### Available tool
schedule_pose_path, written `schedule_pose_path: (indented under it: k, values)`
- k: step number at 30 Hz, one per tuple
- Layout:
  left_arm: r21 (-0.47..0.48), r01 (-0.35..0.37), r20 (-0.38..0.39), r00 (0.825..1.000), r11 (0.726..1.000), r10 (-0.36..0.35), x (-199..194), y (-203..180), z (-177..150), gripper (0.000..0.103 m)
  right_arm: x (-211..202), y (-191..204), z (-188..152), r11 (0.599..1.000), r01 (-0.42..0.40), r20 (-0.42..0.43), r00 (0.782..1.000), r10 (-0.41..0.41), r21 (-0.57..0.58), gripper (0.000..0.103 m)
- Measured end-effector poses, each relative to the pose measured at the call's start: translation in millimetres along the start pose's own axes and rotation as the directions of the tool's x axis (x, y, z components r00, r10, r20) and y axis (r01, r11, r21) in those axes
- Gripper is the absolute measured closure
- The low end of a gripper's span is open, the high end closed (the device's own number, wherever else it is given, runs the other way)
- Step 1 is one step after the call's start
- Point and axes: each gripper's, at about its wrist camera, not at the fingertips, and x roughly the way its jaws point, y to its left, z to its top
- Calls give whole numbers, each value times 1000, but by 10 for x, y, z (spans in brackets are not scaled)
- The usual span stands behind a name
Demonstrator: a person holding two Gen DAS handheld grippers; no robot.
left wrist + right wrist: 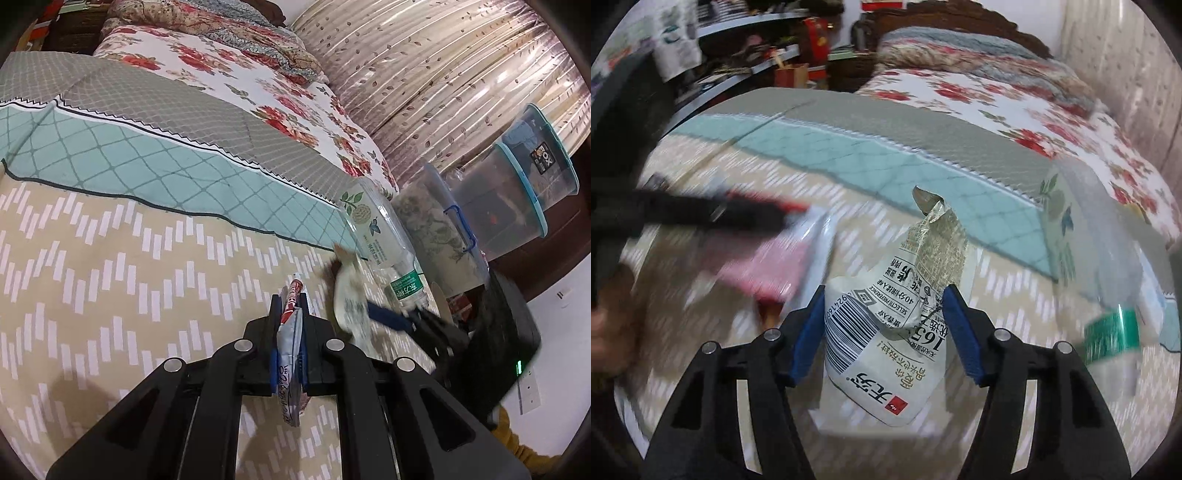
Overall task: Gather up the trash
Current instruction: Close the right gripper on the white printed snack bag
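trash lies spread on the bed (110, 236), over its tan zigzag cover. left tool (290, 306) points forward and down at the cover, its black arms reaching out from the bottom of the left wrist view, jaws squeezed tight on a flattened red and silver wrapper (290, 350) that stands on edge between the blue pads and sticks out past the tips. in the right wrist view the same tool crosses from the left as a dark blur, with that wrapper a pink smear below it.

right tool (884, 314) tilts more steeply down at the bed. its jaws stand partly apart around a crumpled white snack bag (886, 343) with a barcode and black print; the blue pads (807, 339) sit close at either side of the bag, and whether they press on it i cannot tell. from the left wrist view this tool comes in from the right, blurred, with the bag at its tips.

a clear plastic bottle (376, 229) with a green label lies at the bed's edge, just beside the right tool.
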Motion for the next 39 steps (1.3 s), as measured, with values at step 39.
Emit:
schedule_pose_path:
  k: [39]
  values:
    - [58, -80, 24, 997, 995, 79, -15, -163, -68, 97, -63, -633, -526, 634, -508, 221, 850, 478, 583, 55]
